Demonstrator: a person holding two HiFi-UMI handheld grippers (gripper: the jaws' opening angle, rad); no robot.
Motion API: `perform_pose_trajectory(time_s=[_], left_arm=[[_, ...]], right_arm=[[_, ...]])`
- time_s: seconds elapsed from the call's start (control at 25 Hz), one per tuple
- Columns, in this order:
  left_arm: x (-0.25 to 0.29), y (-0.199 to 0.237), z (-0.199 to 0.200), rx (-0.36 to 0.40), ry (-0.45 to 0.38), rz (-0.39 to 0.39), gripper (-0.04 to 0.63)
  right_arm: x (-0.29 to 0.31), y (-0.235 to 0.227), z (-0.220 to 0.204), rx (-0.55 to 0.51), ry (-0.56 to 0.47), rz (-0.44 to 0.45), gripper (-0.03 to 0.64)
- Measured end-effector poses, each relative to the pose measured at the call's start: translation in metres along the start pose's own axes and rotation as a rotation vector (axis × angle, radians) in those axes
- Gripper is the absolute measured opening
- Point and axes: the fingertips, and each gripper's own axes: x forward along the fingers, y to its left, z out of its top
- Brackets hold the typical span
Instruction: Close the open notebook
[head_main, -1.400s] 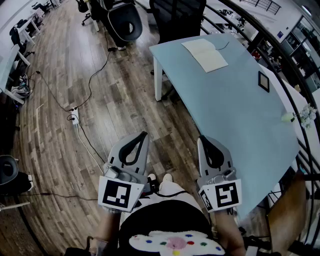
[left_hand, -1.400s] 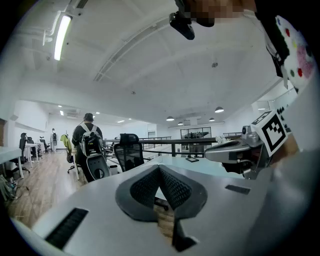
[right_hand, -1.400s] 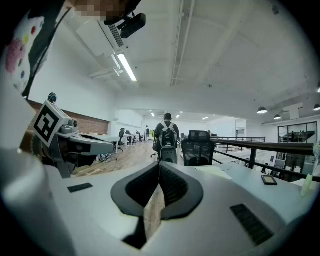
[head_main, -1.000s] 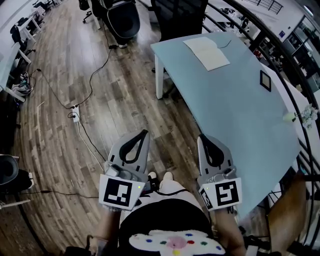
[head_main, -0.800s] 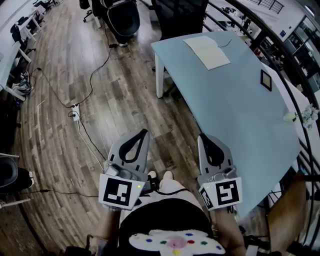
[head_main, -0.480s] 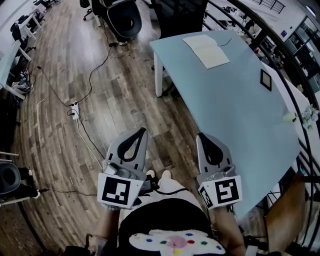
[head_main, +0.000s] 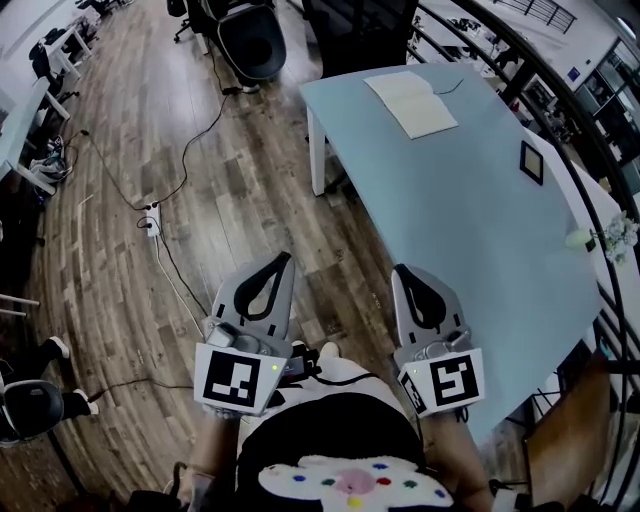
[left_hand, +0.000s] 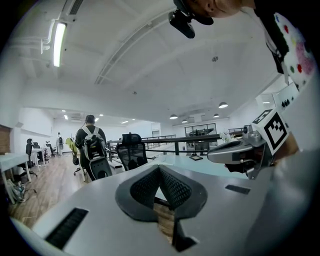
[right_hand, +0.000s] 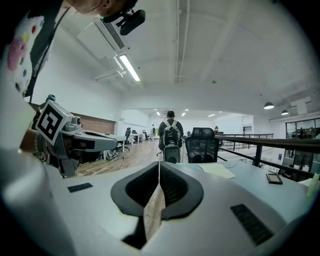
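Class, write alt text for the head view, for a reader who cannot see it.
An open notebook lies at the far end of a pale blue table, seen steeply from above. Near the bottom of the picture, a person holds the left claw and the right claw, both shut and empty, well short of the notebook.

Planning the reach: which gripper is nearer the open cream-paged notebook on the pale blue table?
Right. The right gripper sits by the pale blue table's edge, far short of the open notebook; the left gripper is farther off, over the wooden floor.
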Motion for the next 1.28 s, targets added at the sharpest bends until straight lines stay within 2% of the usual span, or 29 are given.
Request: perform_pose_trajectory(time_s=[0.52, 0.8, 1.28], left_arm=[[0.008, -0.013, 0.007, 0.035, -0.037, 0.037, 0.015], [0.025, -0.001, 0.005, 0.033, -0.030, 0.043, 0.017], [0.111, 0.045, -0.008, 0.035, -0.030, -0.060, 0.016]], right_arm=[[0.001, -0.017, 0.007, -0.034, -0.058, 0.018, 0.034], [0.017, -0.025, 0.002, -0.037, -0.041, 0.023, 0.035], [0.085, -0.063, -0.009, -0.012, -0.009, -0.097, 0.034]])
